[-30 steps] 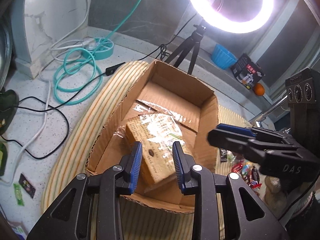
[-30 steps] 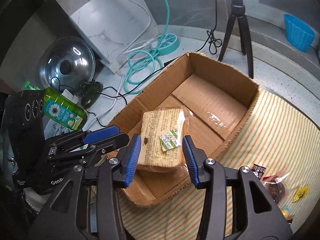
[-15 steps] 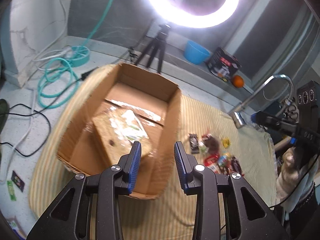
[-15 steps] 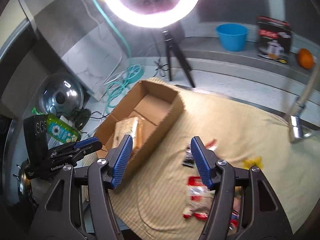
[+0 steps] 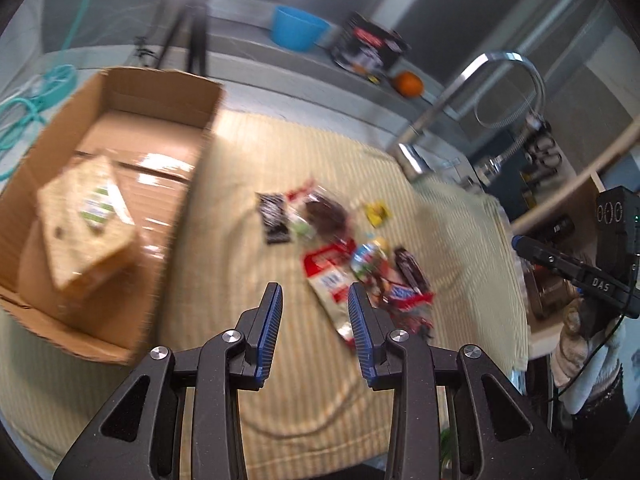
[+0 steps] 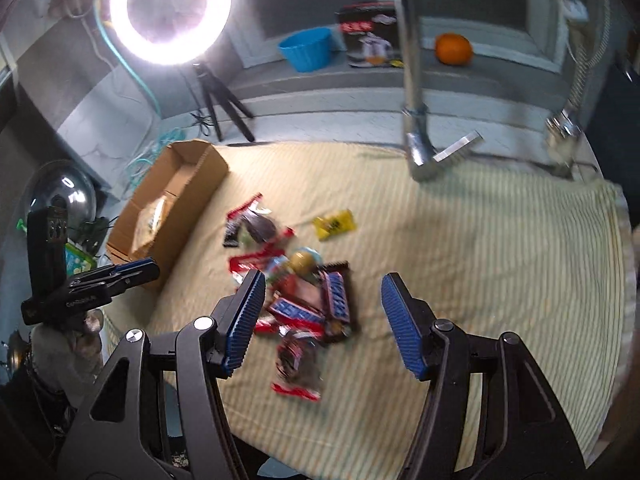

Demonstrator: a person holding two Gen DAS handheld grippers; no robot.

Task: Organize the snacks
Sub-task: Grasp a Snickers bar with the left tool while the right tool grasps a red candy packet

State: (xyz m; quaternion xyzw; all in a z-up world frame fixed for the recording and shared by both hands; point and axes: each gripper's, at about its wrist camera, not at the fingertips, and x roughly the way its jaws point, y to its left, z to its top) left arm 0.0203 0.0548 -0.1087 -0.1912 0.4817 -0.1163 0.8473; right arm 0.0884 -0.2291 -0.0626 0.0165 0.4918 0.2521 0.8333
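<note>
Striped yellow cloth [image 6: 460,240] covers the worktop, with a chrome tap [image 6: 414,80] at twelve o'clock in the right wrist view; a brown cardboard box [image 5: 132,120] sits at nine o'clock in the left wrist view, holding a tan plastic-wrapped snack block [image 5: 84,224] tilted against its floor; a loose heap of red, blue and dark snack wrappers [image 6: 296,292] lies on the cloth right of the box, a yellow packet [image 6: 334,224] just beside it; the left gripper [image 5: 314,322] hangs parted and empty near the heap; the right gripper [image 6: 322,320] hangs wide apart above the heap, holding nothing.
</note>
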